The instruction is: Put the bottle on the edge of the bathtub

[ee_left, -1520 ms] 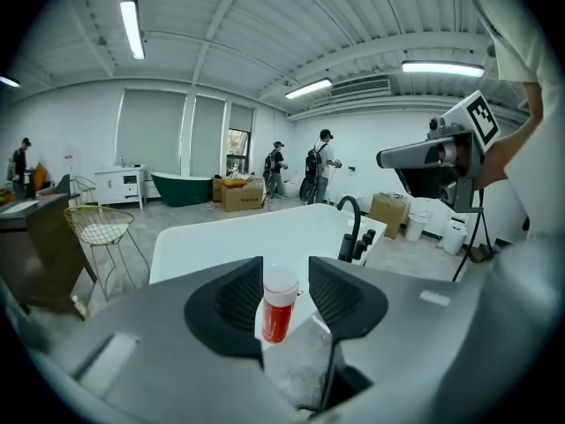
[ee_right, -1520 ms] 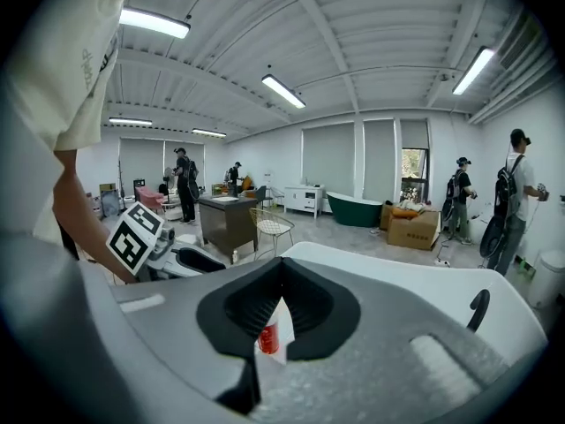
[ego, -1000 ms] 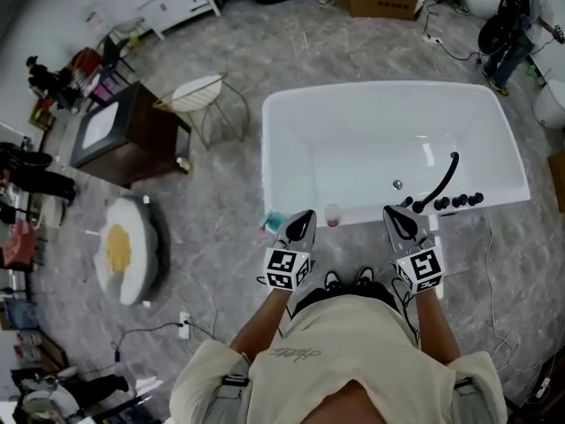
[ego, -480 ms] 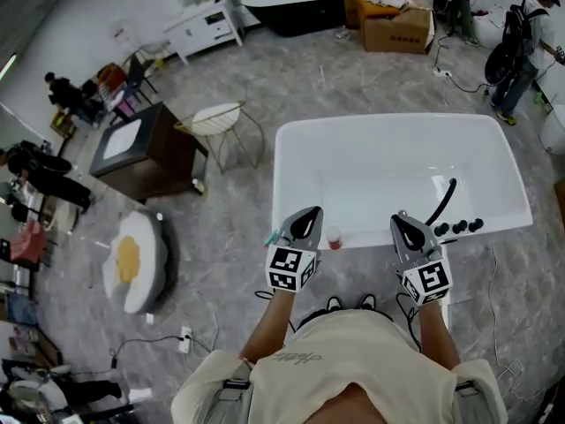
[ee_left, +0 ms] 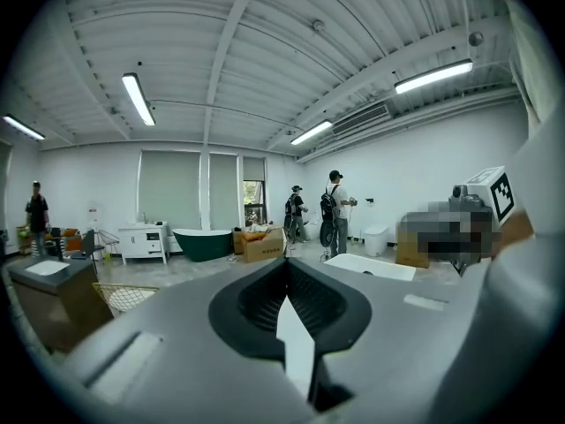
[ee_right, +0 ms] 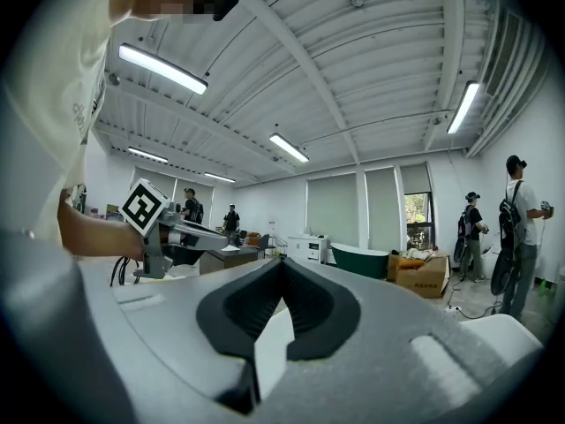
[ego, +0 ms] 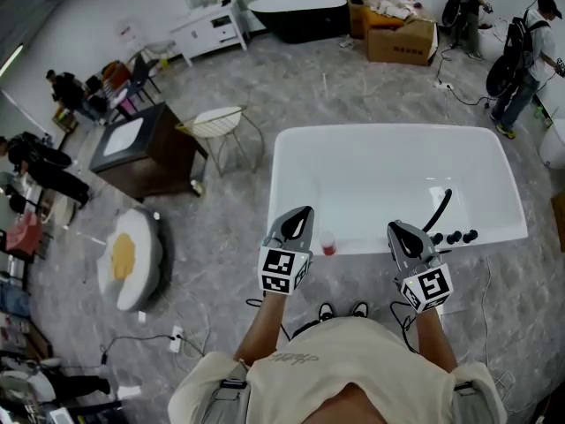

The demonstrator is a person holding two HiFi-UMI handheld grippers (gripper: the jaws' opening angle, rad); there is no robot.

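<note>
Nearest to us is the person's beige shirt (ego: 344, 360), and from it both forearms reach forward. The left gripper (ego: 300, 221) is clenched: in the left gripper view its two dark jaws meet at the tips and nothing is between them. The right gripper (ego: 399, 234) is clenched in the same way, and it is also empty. Both are held in the air at the near side of the white rectangular bathtub (ego: 388, 132), which stands on the grey marbled floor (ego: 221, 228).

The small clear bottle with a pink-red bottom (ego: 328, 246) stands on the near edge of this bathtub. It is between the two grippers, nearer to the left one, and apart from both. On the same edge, more to the right, we see the black curved faucet (ego: 441, 208) and a row of black knobs (ego: 455, 237).

Left of the tub stand a round white chair with thin wire legs (ego: 216, 120) and a dark brown cabinet with a white top (ego: 141, 153). A white and yellow egg-shaped cushion (ego: 128, 254) lies on the floor near them. Far behind we see a brown cardboard box (ego: 402, 42), a dark green bathtub (ego: 300, 11) and some standing people (ego: 516, 60) at the right.
</note>
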